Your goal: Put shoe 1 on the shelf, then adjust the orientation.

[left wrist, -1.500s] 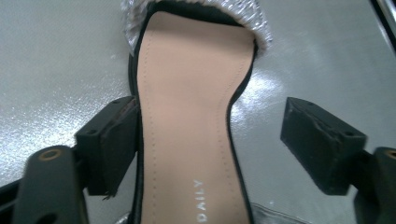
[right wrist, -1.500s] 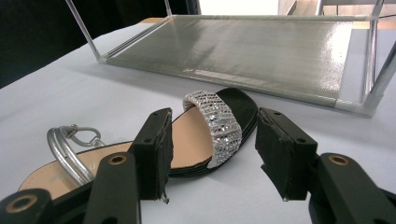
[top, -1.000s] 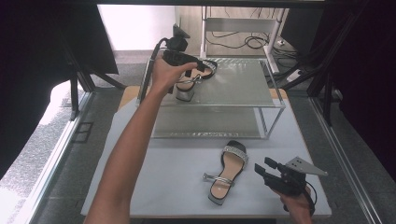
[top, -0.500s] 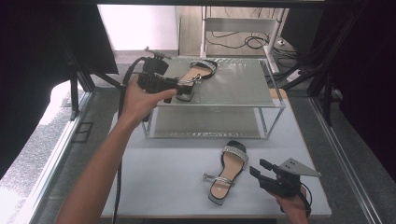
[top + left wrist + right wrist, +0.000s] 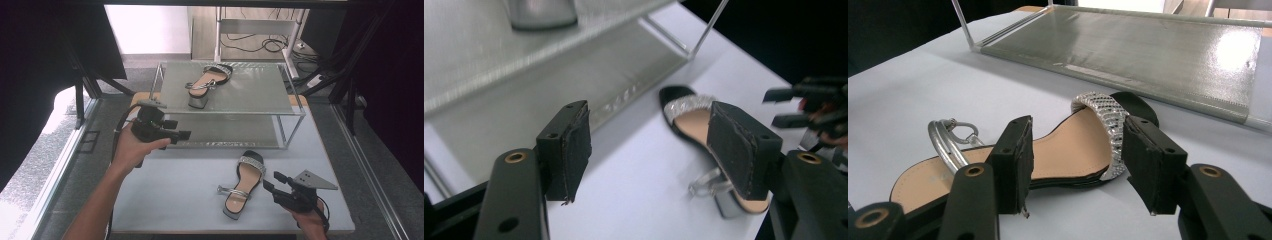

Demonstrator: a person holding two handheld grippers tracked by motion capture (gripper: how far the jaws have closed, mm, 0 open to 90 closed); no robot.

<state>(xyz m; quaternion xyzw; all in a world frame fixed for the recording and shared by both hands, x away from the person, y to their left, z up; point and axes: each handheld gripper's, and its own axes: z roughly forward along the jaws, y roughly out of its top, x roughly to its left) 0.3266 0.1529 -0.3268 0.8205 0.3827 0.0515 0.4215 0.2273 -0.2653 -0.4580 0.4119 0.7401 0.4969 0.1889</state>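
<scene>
With one sandal [image 5: 207,81] already on the rack's top shelf [image 5: 260,95], the second sandal [image 5: 244,182] lies on the tabletop [image 5: 170,190] at the released right claw's [image 5: 270,184] nine o'clock, probably next to grasp, while the empty left claw [image 5: 181,129], its jaws just having narrowed, hangs beside the rack.

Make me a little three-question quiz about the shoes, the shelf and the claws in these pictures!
1. True or false: a sandal sits on the top shelf of the rack.
2. Where is the other sandal? A) lower shelf B) white table top C) floor
3. Which claw is nearest the sandal on the table?

Key:
1. True.
2. B, on the white table top, in front of the rack.
3. The right claw; it is open and just beside the sandal, not holding it. The left claw is open too, in front of the rack's left end.
</scene>
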